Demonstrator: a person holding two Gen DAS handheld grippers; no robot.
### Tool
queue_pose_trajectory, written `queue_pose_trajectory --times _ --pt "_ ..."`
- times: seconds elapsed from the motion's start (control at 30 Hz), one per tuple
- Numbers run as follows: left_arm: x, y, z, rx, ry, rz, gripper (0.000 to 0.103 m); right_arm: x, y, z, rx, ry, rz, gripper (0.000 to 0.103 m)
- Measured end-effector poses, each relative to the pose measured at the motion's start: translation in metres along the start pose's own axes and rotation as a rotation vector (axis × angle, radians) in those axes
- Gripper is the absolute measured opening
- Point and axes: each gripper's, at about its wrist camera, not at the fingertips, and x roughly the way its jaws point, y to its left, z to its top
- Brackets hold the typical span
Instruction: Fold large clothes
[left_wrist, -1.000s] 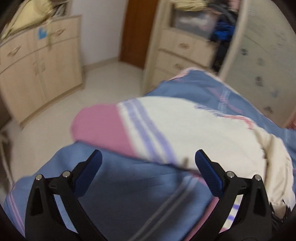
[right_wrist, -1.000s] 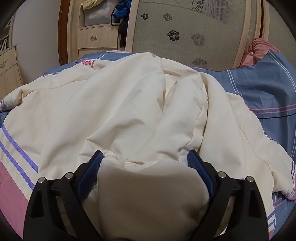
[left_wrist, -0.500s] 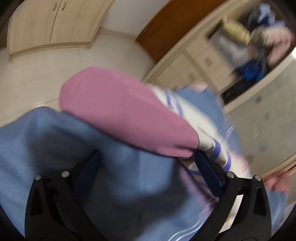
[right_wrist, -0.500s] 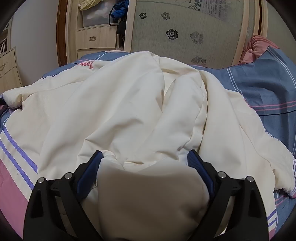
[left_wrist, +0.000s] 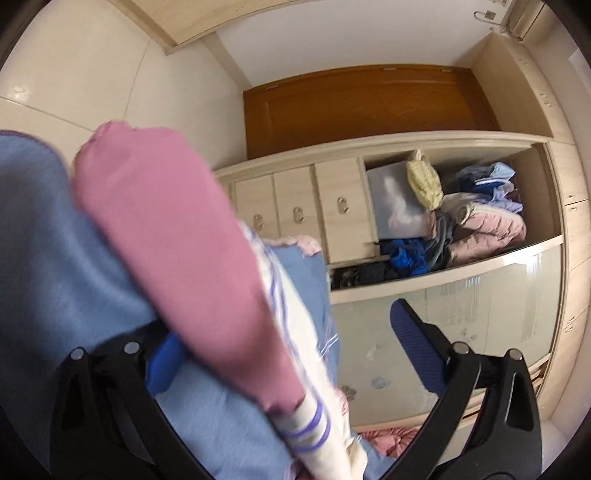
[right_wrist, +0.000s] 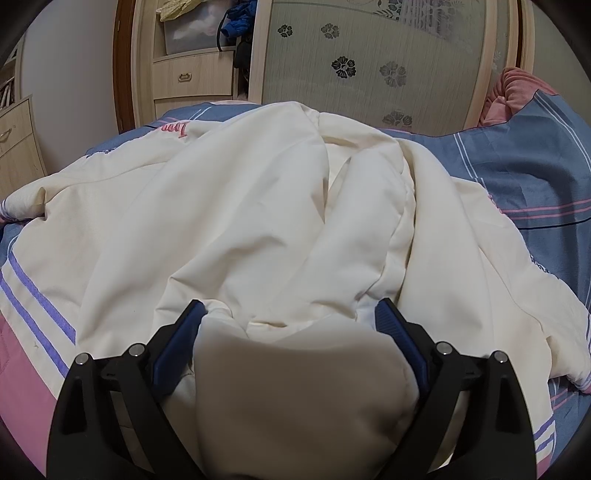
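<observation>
A large cream jacket (right_wrist: 258, 221) with a pink hem and purple stripes lies crumpled on a blue striped bed sheet (right_wrist: 535, 177). My right gripper (right_wrist: 291, 325) is open, and a puffy fold of the cream jacket bulges between its fingers. In the left wrist view the camera is rolled sideways. The pink hem (left_wrist: 177, 251) runs between the fingers of my left gripper (left_wrist: 288, 339), which is open. The pink cloth rests against the left pad, and the right pad (left_wrist: 413, 343) stands apart from it.
A wardrobe with drawers (left_wrist: 295, 214) and an open shelf of piled clothes (left_wrist: 461, 221) stands beyond the bed, next to a brown door (left_wrist: 369, 107). A sliding door with flower prints (right_wrist: 369, 66) stands behind the bed. A pink pillow (right_wrist: 513, 88) lies at the far right.
My left gripper has rolled sideways and closed in on the pink hem, which now lies between its fingers. My right gripper has stayed still.
</observation>
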Motion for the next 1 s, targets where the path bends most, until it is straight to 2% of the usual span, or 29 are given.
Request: queue_pose_trajectory --times 0.07,0.13,0.2,0.23,0.27,0.3,0.33,0.37,0.43,0.5,0.53,0.67,0.77,0.8,0.87,1.0 --pt "0.014 0.0 0.005 -0.003 -0.007 -0.051 0.101 0.0 0.0 0.0 0.001 0.001 0.003 0.093" --pt "0.021 -0.004 0.011 -0.005 -0.027 -0.064 0.101 0.001 0.0 0.0 0.002 0.003 0.005 0.093" --pt "0.023 -0.012 0.008 0.024 -0.084 -0.078 0.101 0.002 -0.001 0.001 0.002 0.004 0.007 0.094" --pt "0.02 -0.015 0.007 0.038 -0.11 -0.059 0.1 0.002 -0.001 0.001 0.002 0.003 0.008 0.094" --pt "0.021 -0.017 0.005 0.055 -0.127 -0.017 0.088 0.002 -0.001 0.001 0.001 0.003 0.008 0.094" --pt "0.023 -0.019 0.004 0.081 -0.128 0.057 0.075 0.002 -0.001 0.001 0.002 0.003 0.008 0.094" --pt "0.028 -0.021 0.003 0.11 -0.116 0.13 0.036 0.002 -0.001 0.001 0.001 0.003 0.007 0.094" --pt "0.035 -0.02 0.004 0.135 -0.09 0.197 0.009 0.002 -0.001 0.001 0.001 0.003 0.007 0.094" --pt "0.035 -0.014 0.003 0.119 -0.083 0.201 0.008 0.002 -0.001 0.001 0.0 0.003 0.006 0.094" --pt "0.029 -0.019 0.004 0.096 -0.083 0.16 0.007 0.001 -0.001 0.001 0.001 0.003 0.008 0.094" --pt "0.029 -0.025 0.005 0.118 -0.083 0.154 0.007 0.001 -0.001 0.001 0.001 0.002 0.008 0.094" --pt "0.018 -0.09 -0.013 0.39 -0.131 0.156 0.006 -0.002 -0.005 0.002 0.024 -0.004 0.031 0.094" --pt "0.003 -0.152 -0.057 0.694 -0.216 0.185 0.007 -0.005 -0.013 0.002 0.069 -0.004 0.064 0.094" --pt "-0.003 -0.177 -0.084 0.811 -0.26 0.18 0.007 -0.006 -0.015 0.003 0.079 -0.003 0.072 0.094" --pt "-0.009 -0.203 -0.119 0.917 -0.288 0.141 0.007 -0.009 -0.017 0.004 0.091 -0.004 0.078 0.094" --pt "-0.013 -0.249 -0.217 1.183 -0.243 0.024 0.007 -0.019 -0.027 0.007 0.123 0.0 0.109 0.094"
